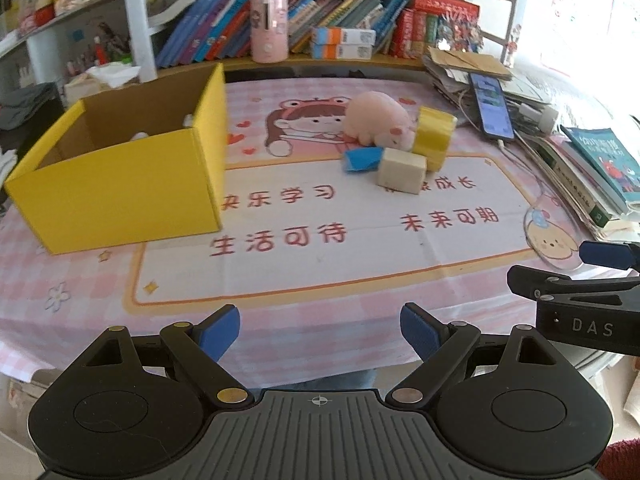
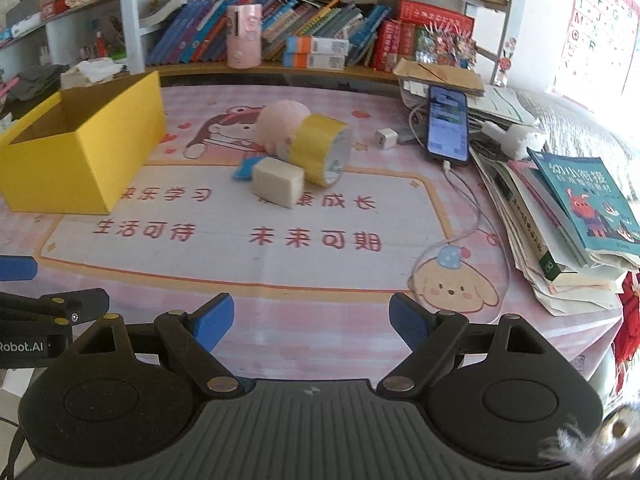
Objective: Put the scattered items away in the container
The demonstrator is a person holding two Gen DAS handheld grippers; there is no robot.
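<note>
1. Yellow cardboard box (image 1: 120, 176) stands open-topped at the left of the pink printed table mat (image 1: 320, 248); something white shows inside it, too small to identify.
2. Scattered items cluster mid-mat, well apart from the box: pink plush pig (image 1: 378, 120), yellow tape roll (image 2: 320, 152) leaning against it, cream rectangular block (image 2: 278, 184), small blue packet (image 1: 362, 159).
3. Left gripper (image 1: 320, 334) and right gripper (image 2: 312, 324) both hover spread wide and empty near the front edge.
4. Judged step: approach before a pick; the block looks nearest, so the next move calls for reaching forward and straddling it.
</note>
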